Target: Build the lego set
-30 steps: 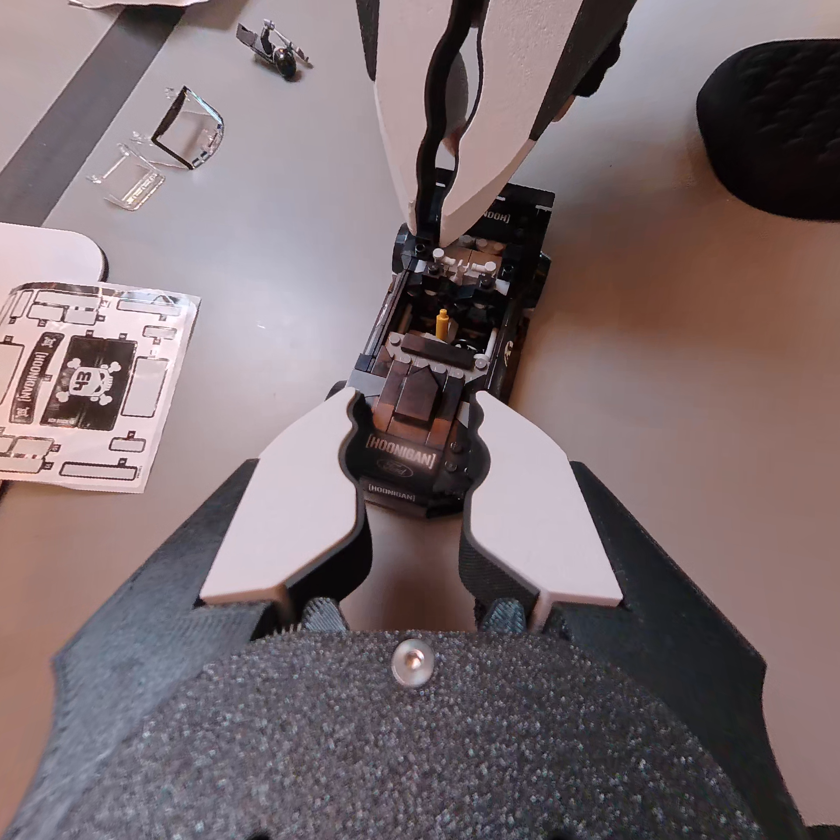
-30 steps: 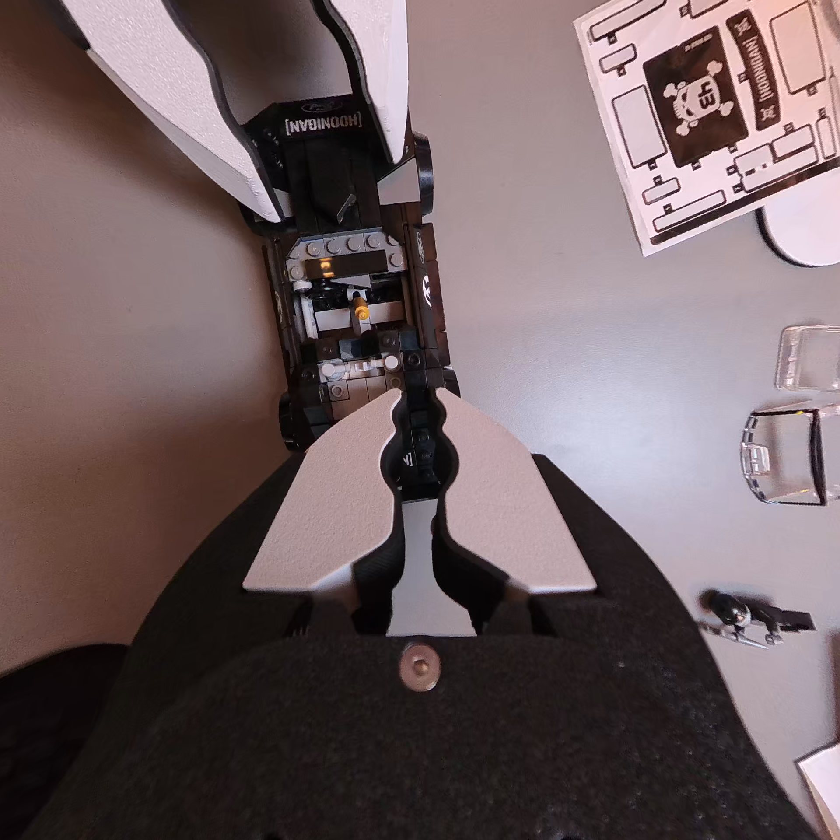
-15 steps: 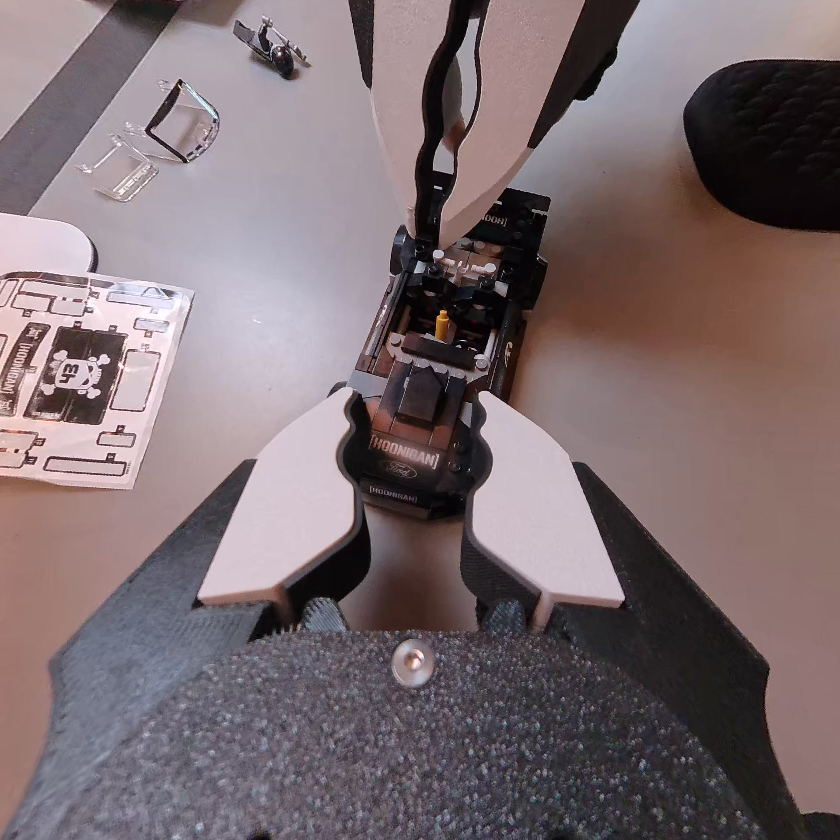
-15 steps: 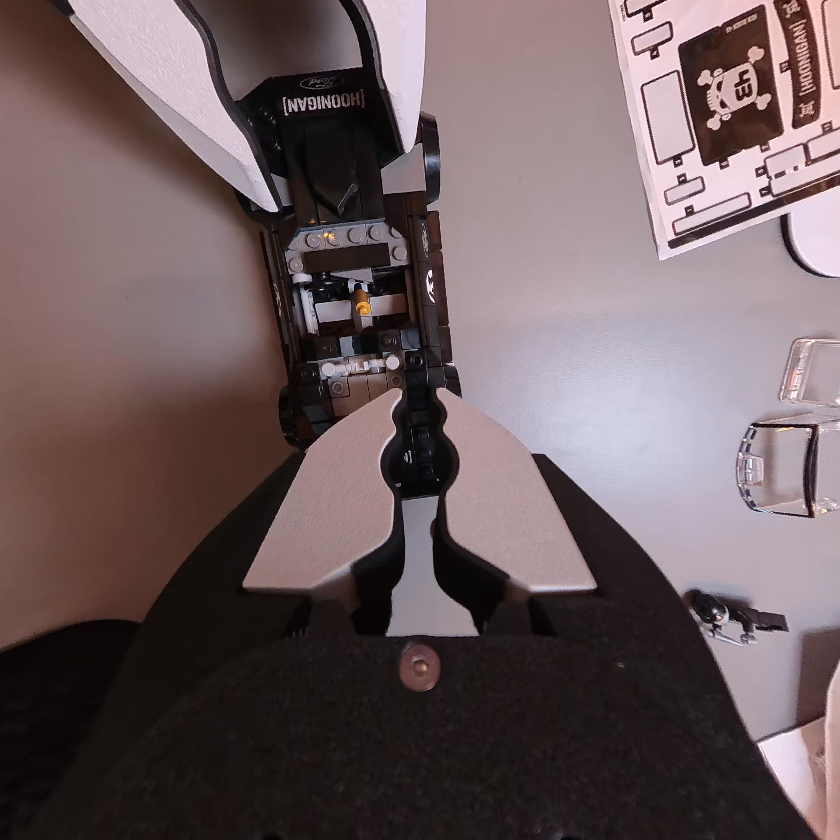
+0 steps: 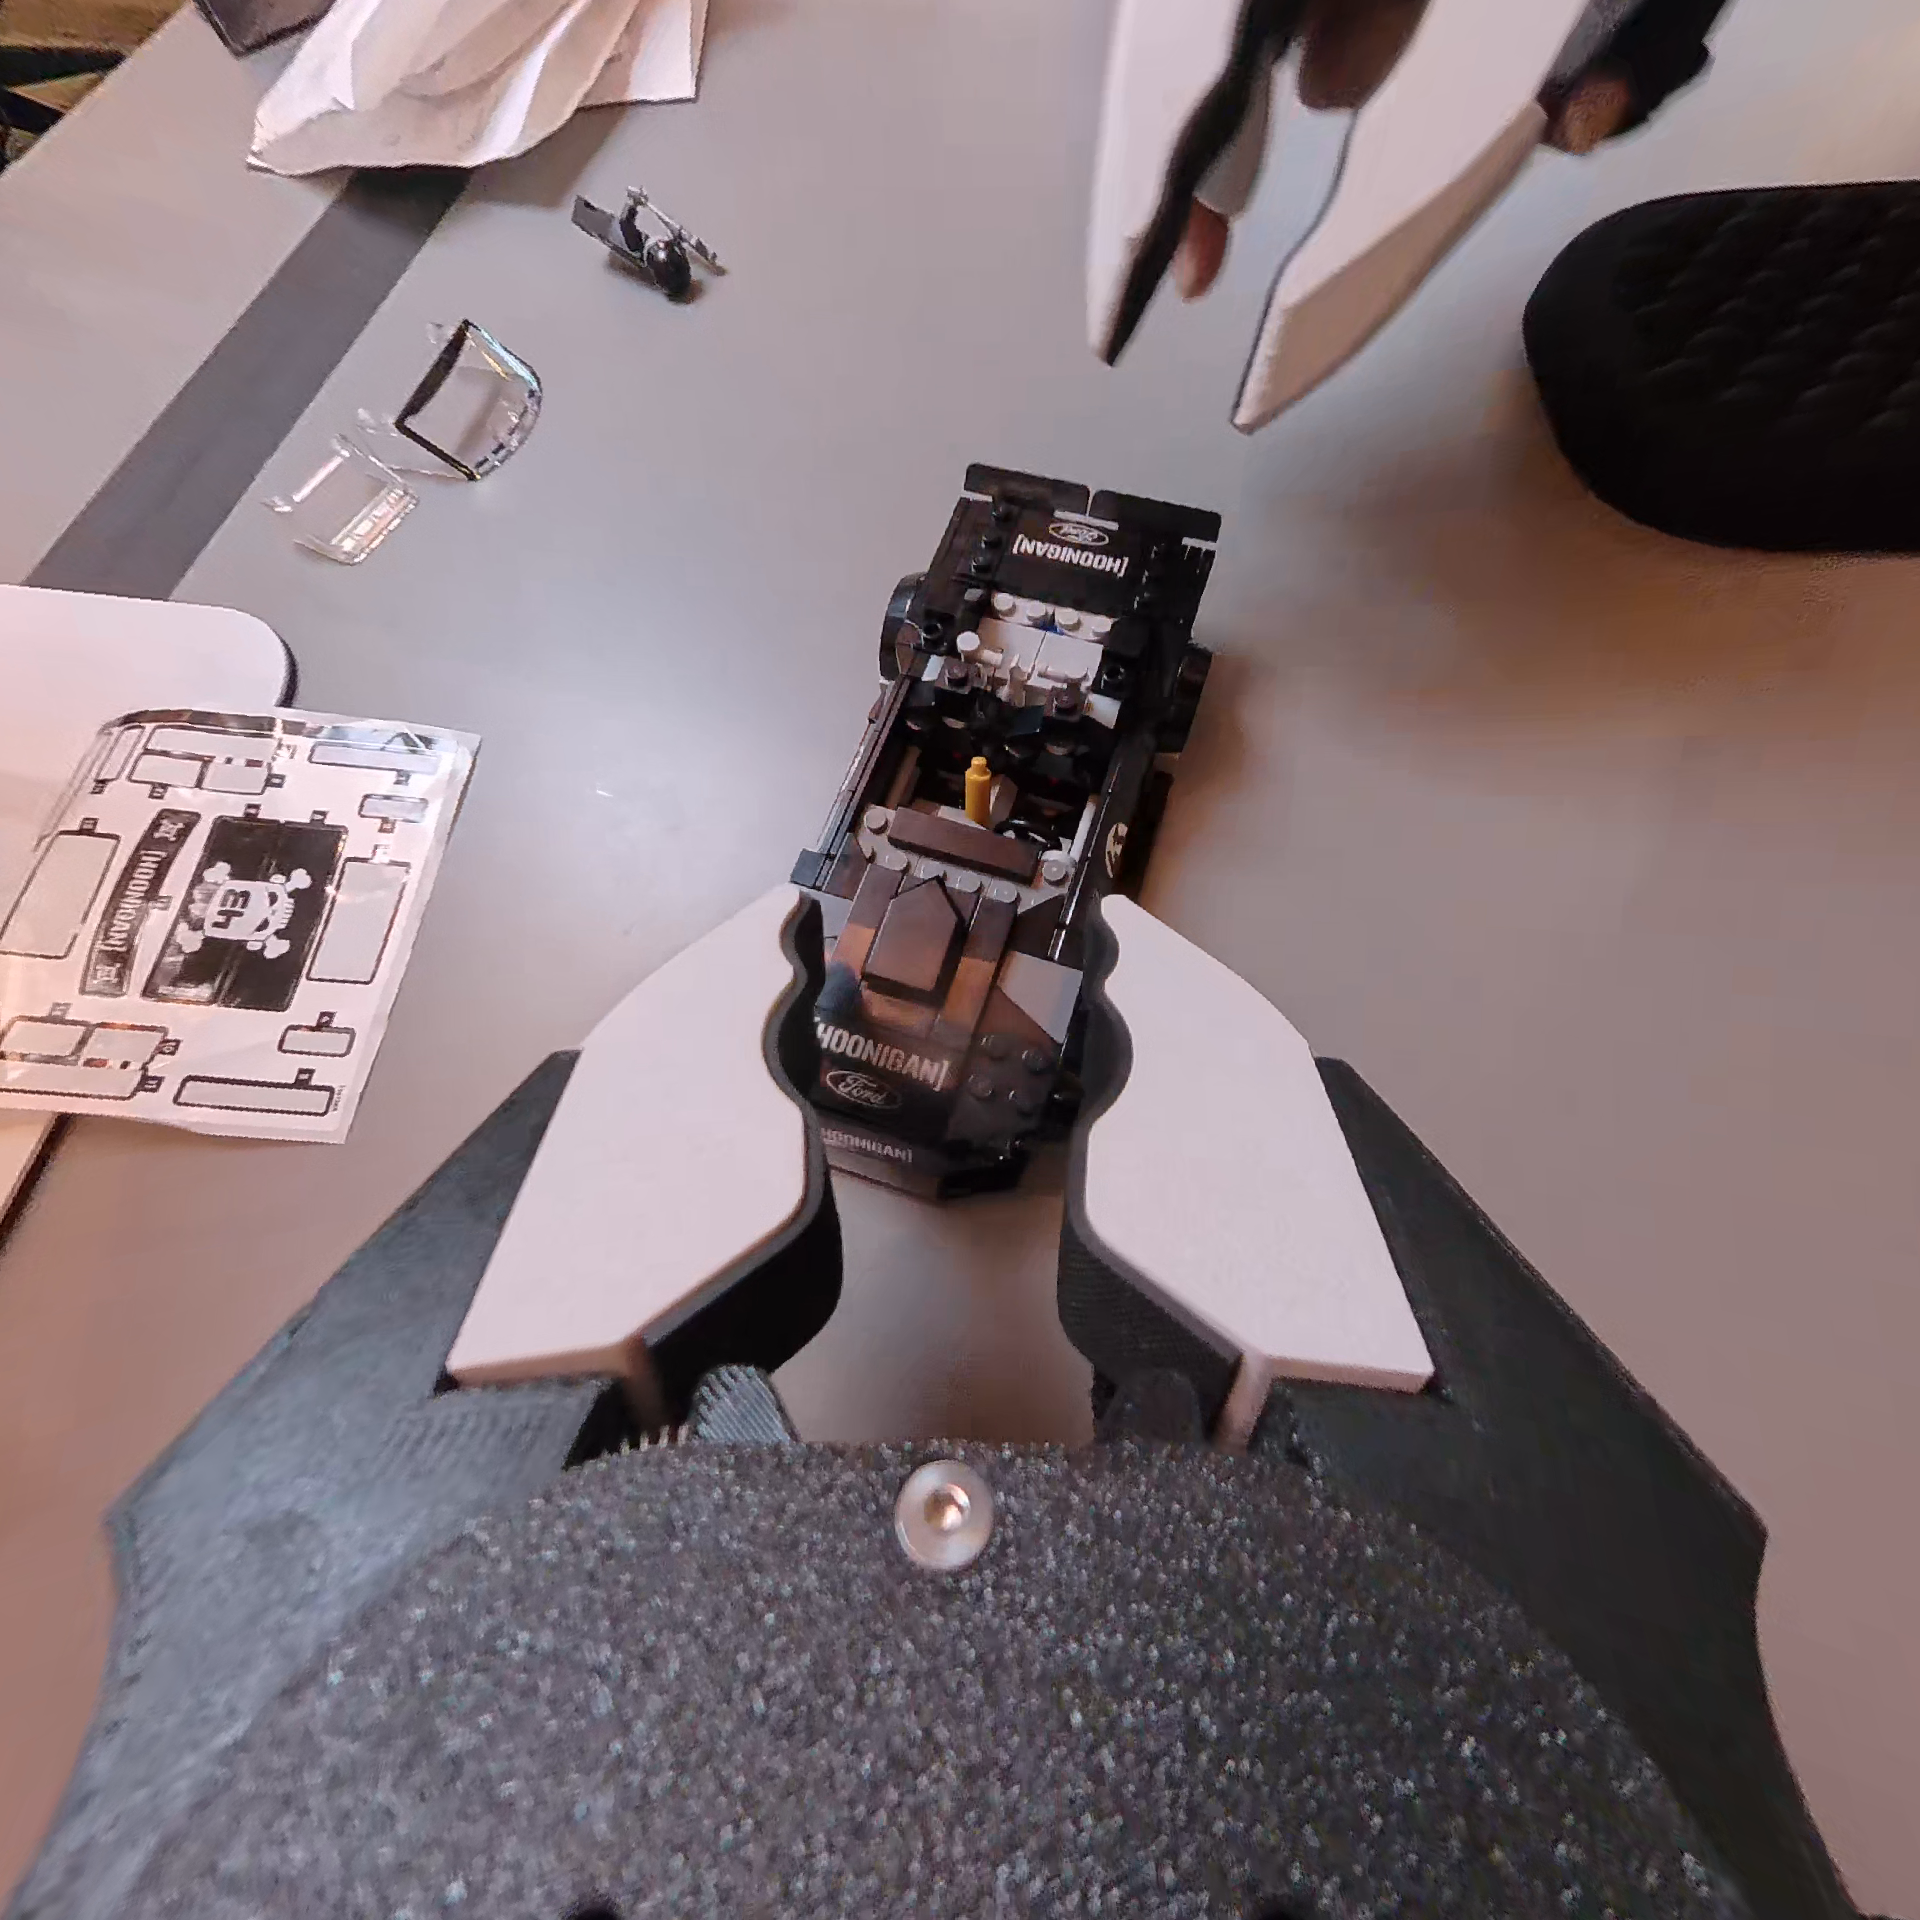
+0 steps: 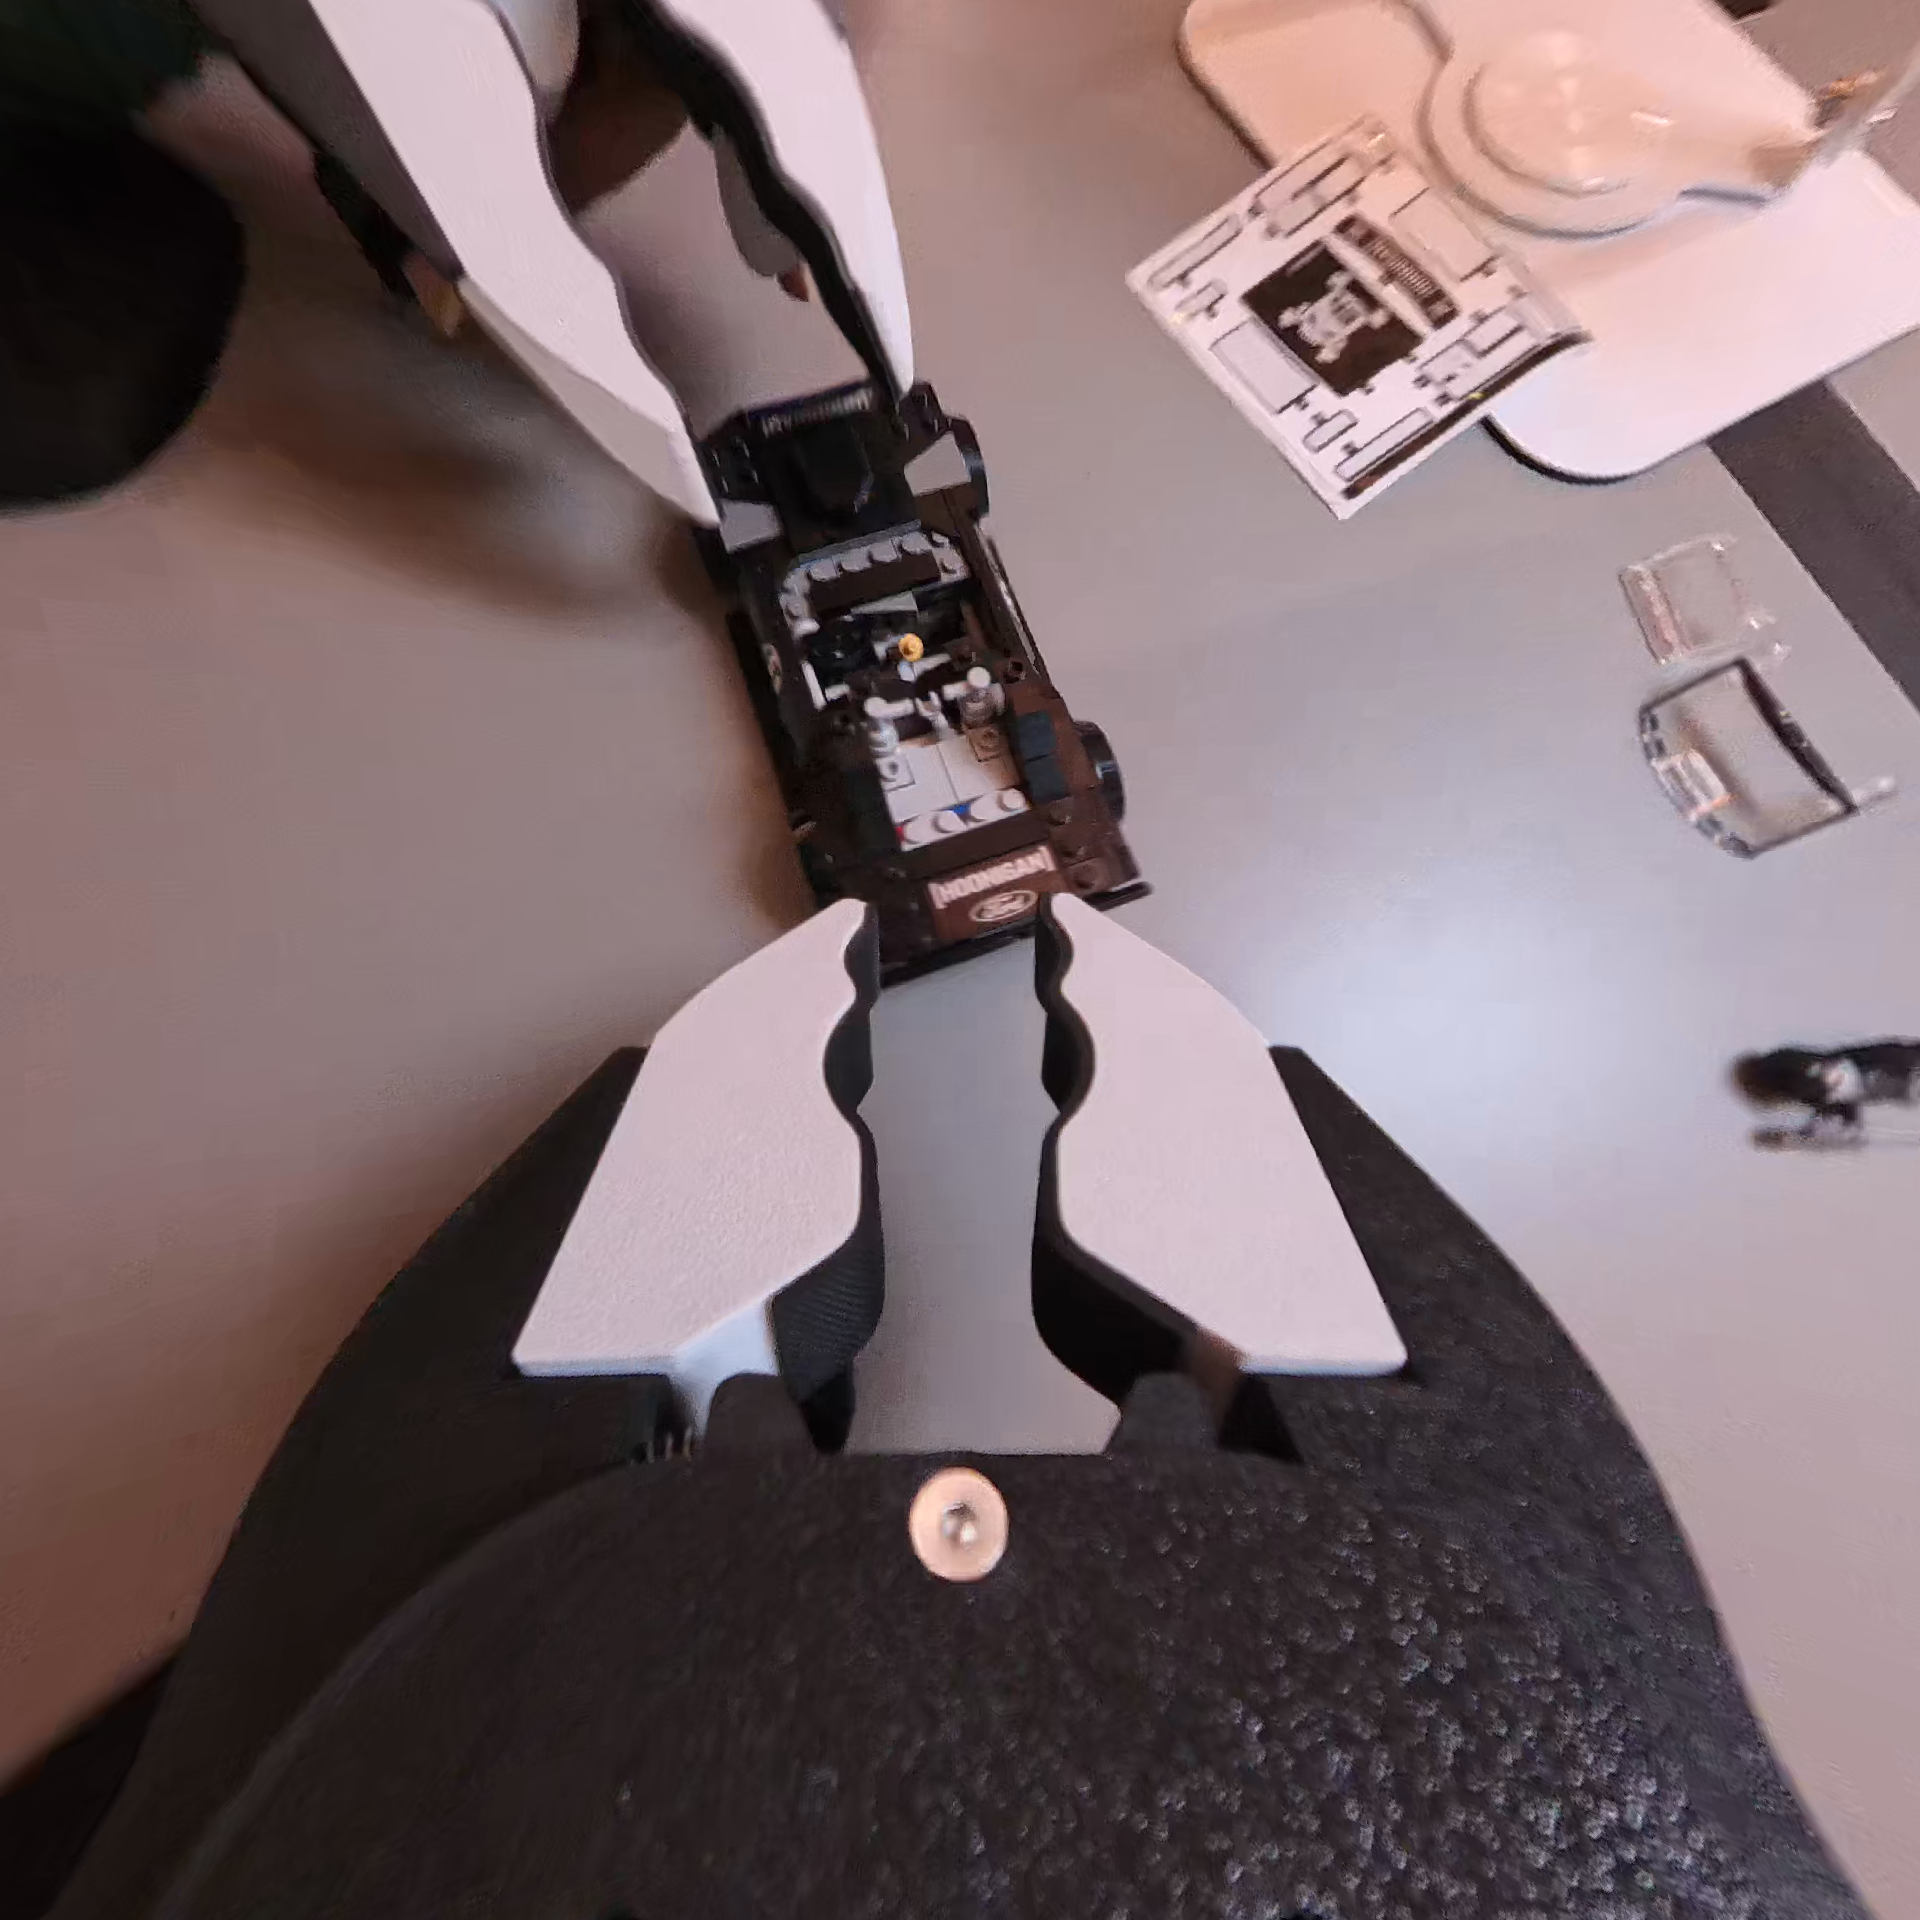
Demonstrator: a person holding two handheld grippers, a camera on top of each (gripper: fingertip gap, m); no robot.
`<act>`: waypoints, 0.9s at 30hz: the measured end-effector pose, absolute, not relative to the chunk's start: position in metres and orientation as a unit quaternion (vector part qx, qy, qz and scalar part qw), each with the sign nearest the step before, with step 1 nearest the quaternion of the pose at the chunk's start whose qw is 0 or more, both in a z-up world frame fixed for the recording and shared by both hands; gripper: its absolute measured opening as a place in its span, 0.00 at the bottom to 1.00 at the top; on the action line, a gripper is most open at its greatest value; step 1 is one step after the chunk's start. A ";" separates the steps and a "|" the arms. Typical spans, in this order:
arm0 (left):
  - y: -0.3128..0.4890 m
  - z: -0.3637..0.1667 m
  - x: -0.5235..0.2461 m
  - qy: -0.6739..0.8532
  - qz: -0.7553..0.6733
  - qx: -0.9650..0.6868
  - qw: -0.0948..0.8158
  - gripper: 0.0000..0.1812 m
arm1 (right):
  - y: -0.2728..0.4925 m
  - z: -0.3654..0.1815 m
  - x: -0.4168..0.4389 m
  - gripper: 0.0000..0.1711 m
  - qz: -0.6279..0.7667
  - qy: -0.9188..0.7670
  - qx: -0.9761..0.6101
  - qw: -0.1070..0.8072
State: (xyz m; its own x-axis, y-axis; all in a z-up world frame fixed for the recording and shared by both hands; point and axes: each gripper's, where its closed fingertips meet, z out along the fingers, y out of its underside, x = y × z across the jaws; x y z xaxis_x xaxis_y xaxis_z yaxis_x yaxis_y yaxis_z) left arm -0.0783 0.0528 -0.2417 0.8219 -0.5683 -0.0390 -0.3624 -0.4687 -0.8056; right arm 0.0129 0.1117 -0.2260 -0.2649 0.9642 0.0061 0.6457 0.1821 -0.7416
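The black lego car (image 5: 997,748) stands on the grey table with its roof off, showing grey studs and a yellow lever inside. My left gripper (image 5: 951,920) is shut on the car's front end, one finger on each side of the bonnet. My right gripper (image 6: 951,920) is open and empty, with its fingertips just behind the car's rear (image 6: 914,675) and apart from it. In the left wrist view the right gripper (image 5: 1184,384) hangs blurred above the table beyond the car's rear. In the right wrist view the left gripper (image 6: 800,447) clasps the far end.
A sticker sheet (image 5: 218,925) lies left of the car on a white board (image 5: 125,665). Two clear windscreen pieces (image 5: 468,416) (image 5: 343,509) and a small black-and-grey sub-assembly (image 5: 649,244) lie farther back left. Crumpled white paper (image 5: 488,73) is behind them. A black padded object (image 5: 1745,364) sits back right. Across from one pair of fingers to the other is roughly 12 centimetres. It is some 20 centimetres from my right tips to the small black-and-grey sub-assembly (image 5: 649,244). It turns up in the right wrist view (image 6: 1839,1066) as well.
My right gripper has opened, let go of the car's rear and drawn back and up from it. My left gripper still holds the front; the car stays on the table.
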 end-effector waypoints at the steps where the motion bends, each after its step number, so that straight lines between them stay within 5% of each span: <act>1: 0.053 -0.240 -0.078 0.269 -0.116 -0.848 0.441 0.26 | 0.108 -0.225 0.015 0.15 0.334 -0.705 -0.566 0.267; 10: 0.050 -0.227 -0.065 0.200 -0.091 -0.840 0.496 0.23 | 0.090 -0.213 0.025 0.14 0.355 -0.578 -0.615 0.401; 27: 0.026 -0.253 -0.091 0.125 -0.022 -0.869 0.479 0.29 | 0.087 -0.223 0.023 0.15 0.371 -0.561 -0.629 0.391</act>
State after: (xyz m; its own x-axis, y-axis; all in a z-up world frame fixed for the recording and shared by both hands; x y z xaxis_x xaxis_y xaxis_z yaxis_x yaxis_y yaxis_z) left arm -0.0909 0.0263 -0.2526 0.9679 -0.2378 -0.0817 -0.1962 -0.5107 -0.8371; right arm 0.0230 0.0870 -0.2226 0.0955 0.9950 -0.0285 0.4152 -0.0659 -0.9073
